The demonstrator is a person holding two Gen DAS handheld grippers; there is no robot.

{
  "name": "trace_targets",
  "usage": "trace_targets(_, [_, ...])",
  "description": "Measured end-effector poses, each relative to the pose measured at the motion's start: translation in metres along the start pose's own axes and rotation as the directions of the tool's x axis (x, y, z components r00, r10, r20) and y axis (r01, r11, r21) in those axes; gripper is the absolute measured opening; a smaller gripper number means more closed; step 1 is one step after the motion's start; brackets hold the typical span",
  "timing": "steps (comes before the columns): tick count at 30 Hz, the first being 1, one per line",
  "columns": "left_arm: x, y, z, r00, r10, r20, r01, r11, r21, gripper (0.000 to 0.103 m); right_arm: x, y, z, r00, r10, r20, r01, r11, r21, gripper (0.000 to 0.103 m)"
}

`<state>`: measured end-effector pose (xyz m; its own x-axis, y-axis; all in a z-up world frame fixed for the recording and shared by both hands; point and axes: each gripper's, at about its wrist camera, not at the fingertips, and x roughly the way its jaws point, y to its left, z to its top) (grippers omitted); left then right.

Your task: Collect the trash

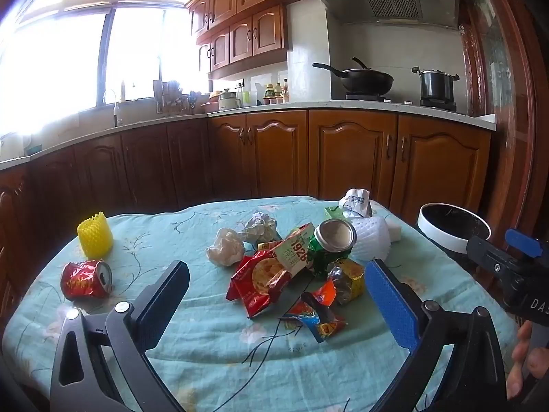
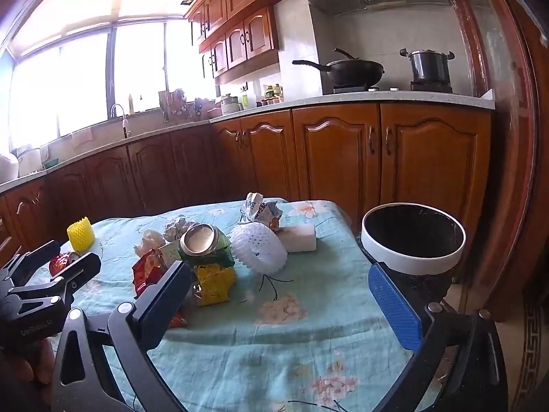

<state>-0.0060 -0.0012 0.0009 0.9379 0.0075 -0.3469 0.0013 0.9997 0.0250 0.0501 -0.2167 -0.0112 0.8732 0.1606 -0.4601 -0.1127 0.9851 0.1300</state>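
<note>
Nearest the left wrist camera, the left gripper (image 1: 274, 295) hangs with its black and blue tongs spread wide and nothing between them, tilted down over the pale blue flowered tablecloth (image 1: 212, 350). Just beyond its tips lies the heap of trash: a red crinkled snack packet (image 1: 255, 283), a torn red and blue wrapper (image 1: 314, 319), a crushed green drink can (image 1: 329, 243) with its open silver end facing the camera, and a white foam fruit net (image 1: 372, 242) touching the can on the side nearer the bin. Well apart from the can, toward the window side, a dented red drink can (image 1: 85, 279) lies on its side near a yellow foam sleeve (image 1: 95, 238) standing upright.

From the right wrist view, the right gripper (image 2: 279, 298) is likewise spread wide and empty, hovering over bare cloth between the green can and the round white-rimmed waste bin (image 2: 411, 257), which stands beyond the table's edge on the stove side.

Nothing appears collected yet; the step in hand looks like choosing a first piece. The next move probably calls for lowering one gripper onto a piece at the heap's near edge, closing gently on the thin crinkly foil, then carrying it across to the bin.
</note>
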Motion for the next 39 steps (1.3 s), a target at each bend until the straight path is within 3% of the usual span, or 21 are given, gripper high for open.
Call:
trace_targets(7, [-0.011,0.002,0.002,1.000,-0.027,-0.011,0.027,0.999,-0.019,0.102,-0.004,0.015,-0.004,1.000,-0.015,0.007,0.016,0.996,-0.082,0.103])
trace_targets(39, [-0.002,0.013,-0.002,0.999,-0.031,-0.027,0.029,0.998,-0.054,0.102,-0.008,0.019,0.001,1.000,-0.001,0.010,0.002,0.997,-0.082,0.103])
